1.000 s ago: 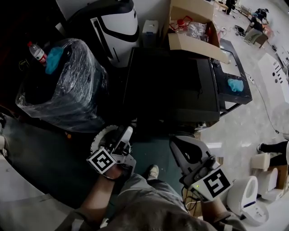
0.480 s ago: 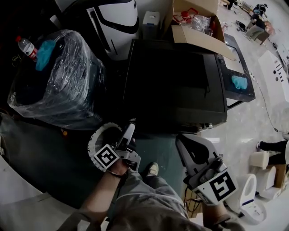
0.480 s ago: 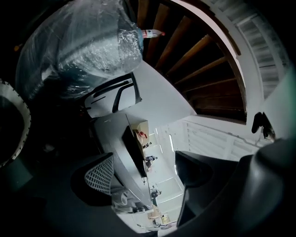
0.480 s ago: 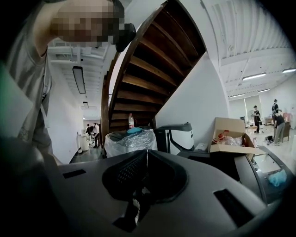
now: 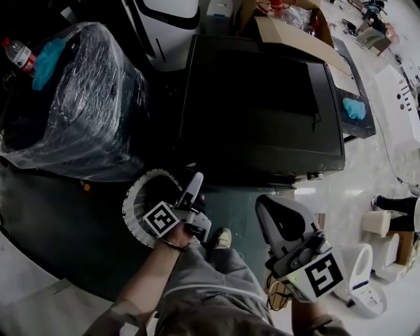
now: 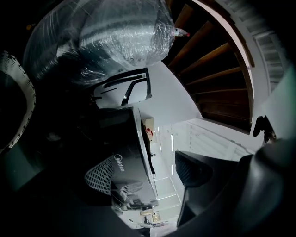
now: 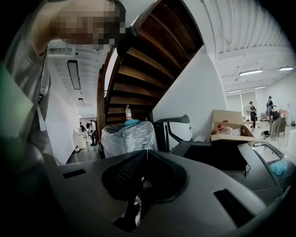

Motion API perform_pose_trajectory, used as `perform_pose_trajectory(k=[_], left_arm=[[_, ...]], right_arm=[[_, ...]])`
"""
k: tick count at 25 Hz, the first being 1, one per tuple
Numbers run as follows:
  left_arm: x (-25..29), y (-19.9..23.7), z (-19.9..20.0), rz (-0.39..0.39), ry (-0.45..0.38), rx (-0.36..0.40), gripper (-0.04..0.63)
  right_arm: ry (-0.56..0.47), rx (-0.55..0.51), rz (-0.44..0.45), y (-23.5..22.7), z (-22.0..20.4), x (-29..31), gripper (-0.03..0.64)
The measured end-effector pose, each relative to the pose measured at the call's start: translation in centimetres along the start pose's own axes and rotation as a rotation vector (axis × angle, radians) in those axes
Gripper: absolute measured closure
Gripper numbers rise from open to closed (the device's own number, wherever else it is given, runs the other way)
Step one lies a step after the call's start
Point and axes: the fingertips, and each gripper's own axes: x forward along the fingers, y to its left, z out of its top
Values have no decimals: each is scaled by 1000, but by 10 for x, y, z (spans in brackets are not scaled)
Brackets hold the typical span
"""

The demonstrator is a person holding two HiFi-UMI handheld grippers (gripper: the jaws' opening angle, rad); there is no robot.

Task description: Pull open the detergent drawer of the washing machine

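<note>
The black washing machine [image 5: 262, 98] fills the middle of the head view, seen from above; its front face and detergent drawer are hidden there. In the left gripper view its dark body with a white logo [image 6: 121, 163] lies between the jaws, and I cannot make out the drawer. My left gripper [image 5: 195, 185] is low by the machine's front left corner, its jaws [image 6: 148, 178] open and empty. My right gripper [image 5: 270, 209] hangs below the front edge, right of centre, shut on nothing [image 7: 144, 163]. The machine's top [image 7: 217, 157] lies beyond it.
A plastic-wrapped appliance [image 5: 72, 111] stands left of the machine, with a water bottle [image 5: 16, 56] and blue cloth on it. A white-and-black unit [image 5: 167, 20] and cardboard box [image 5: 295, 36] sit behind. A wooden staircase [image 7: 138, 60] rises overhead. My knees [image 5: 197, 282] are below.
The head view has closed in on the machine, whose top now looks larger. My left gripper has moved slightly up and right toward the front corner. The right gripper has barely shifted.
</note>
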Motion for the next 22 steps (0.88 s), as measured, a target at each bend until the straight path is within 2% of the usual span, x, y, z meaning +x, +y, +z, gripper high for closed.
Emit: perform_pose_trajectory(k=[11, 15, 22], left_arm=[[17, 50, -6, -43, 42, -41, 182], [21, 54, -6, -69, 46, -74, 181], [24, 53, -4, -115, 61, -100, 161]], right_arm=[[23, -14, -18, 3, -34, 29, 583], [18, 7, -45, 2, -38, 40, 583], [54, 19, -38, 8, -52, 55, 583]])
